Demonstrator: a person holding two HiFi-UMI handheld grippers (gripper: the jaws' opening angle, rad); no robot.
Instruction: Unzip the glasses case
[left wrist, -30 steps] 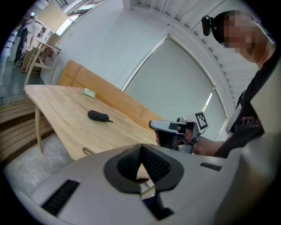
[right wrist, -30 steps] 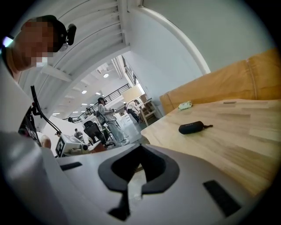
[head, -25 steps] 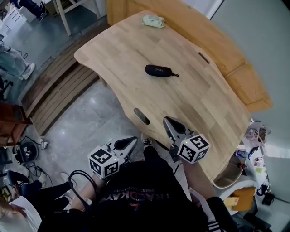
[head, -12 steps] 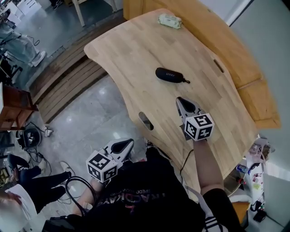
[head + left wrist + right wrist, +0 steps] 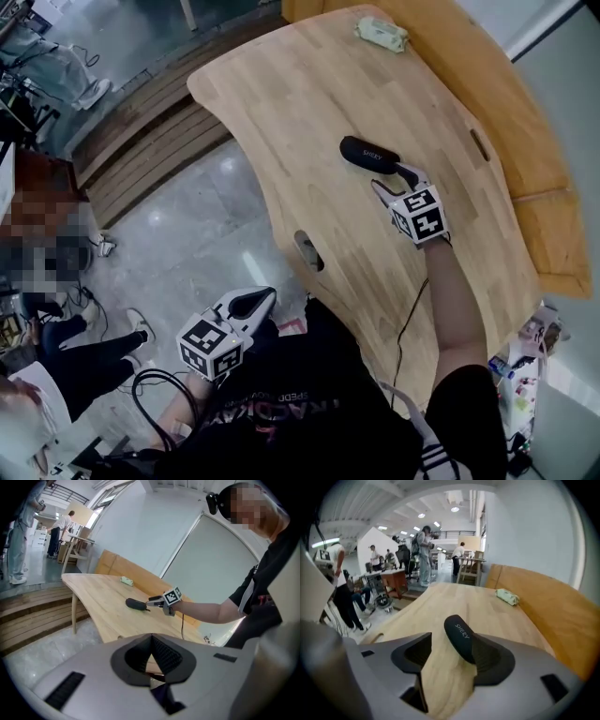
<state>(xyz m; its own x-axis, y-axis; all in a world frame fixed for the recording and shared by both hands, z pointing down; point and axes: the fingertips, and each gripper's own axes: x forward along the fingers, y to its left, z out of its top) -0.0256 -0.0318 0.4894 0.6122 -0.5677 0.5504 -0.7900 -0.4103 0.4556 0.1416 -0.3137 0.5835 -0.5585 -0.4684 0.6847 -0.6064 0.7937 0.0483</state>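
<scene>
The black glasses case (image 5: 368, 154) lies on the wooden table (image 5: 309, 103), its near end toward me. My right gripper (image 5: 395, 182) is right at that end, jaws opening. In the right gripper view the case (image 5: 458, 632) runs away from the right gripper (image 5: 450, 654), its near end inside the gap by the right-hand jaw; the pads do not press it. My left gripper (image 5: 255, 301) hangs off the table's near edge above the floor, shut and empty. The left gripper (image 5: 151, 641) view shows the case (image 5: 136, 603) far ahead on the table.
A pale green packet (image 5: 381, 34) lies at the table's far end. The tabletop has oval slots (image 5: 308, 250) near its front edge and by the back (image 5: 479, 144). A wooden bench (image 5: 525, 150) borders the right side. Plank steps (image 5: 141, 141) lie left; people stand beyond.
My right gripper has travelled forward across the table to the case's near end, rolled, and its jaws have parted. The left gripper has stayed near the table edge, still shut.
</scene>
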